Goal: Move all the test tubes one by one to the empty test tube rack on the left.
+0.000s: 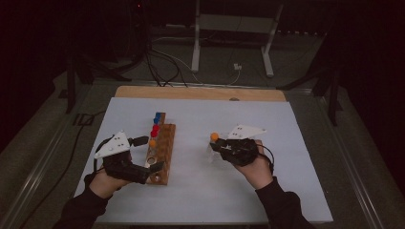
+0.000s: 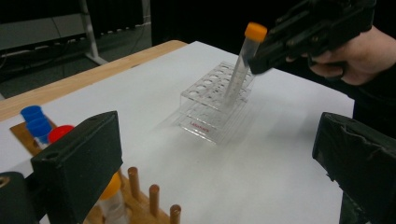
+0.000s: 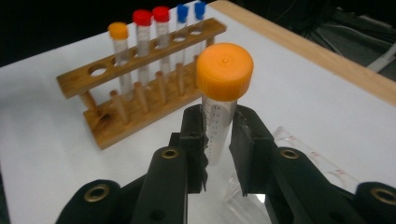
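Item: orange-capped tube (image 3: pixel 219 107), upright, pinched in my right gripper (image 3: pixel 219 149), tip just above the clear rack (image 2: pixel 215 100) on the surface. My left gripper (image 1: pixel 145 152) gapes empty beside the wooden rack (image 1: pixel 162 148).

We cannot see the lower end of the clear orange-capped plastic tube (image 3: pixel 218 107) behind our right gripper (image 3: pixel 219 149); the transparent plastic rack (image 3: pixel 303 149) is cut off.

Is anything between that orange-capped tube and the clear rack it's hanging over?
Nothing visible. The right gripper holds the tube tilted just above the clear rack, whose holes look empty. The wooden rack stands well off to the side.
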Motion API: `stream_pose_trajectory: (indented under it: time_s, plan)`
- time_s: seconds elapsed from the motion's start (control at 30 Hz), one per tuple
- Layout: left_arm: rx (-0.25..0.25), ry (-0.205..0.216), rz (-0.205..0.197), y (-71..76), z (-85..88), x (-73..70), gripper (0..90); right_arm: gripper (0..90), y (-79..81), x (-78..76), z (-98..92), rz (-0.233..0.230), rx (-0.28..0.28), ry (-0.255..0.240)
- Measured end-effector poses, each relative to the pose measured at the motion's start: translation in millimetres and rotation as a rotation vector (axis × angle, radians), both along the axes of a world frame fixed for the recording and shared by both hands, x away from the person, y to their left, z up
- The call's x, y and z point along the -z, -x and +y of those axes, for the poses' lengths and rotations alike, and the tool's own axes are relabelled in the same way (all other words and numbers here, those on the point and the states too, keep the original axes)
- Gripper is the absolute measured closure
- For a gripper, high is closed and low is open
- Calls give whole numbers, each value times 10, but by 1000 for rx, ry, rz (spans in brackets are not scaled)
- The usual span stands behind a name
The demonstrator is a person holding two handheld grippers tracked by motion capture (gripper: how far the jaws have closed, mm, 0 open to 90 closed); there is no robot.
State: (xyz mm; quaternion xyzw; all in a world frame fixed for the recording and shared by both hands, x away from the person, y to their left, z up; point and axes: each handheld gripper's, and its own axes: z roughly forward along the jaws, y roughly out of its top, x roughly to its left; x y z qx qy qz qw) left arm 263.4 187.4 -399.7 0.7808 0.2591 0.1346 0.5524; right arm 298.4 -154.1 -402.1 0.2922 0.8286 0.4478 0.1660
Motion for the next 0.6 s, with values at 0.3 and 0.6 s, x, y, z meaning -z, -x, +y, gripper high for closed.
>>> stream_pose_trajectory:
  time_s: [0.3, 0.6]
  plan:
    - [55, -11, 31, -46, -220, 29, 55, 757, 106, 136, 178, 33, -71, 41]
    - [109, -23, 27, -74, -481, 78, 214, 756, 204, 196, 308, 52, -130, 67]
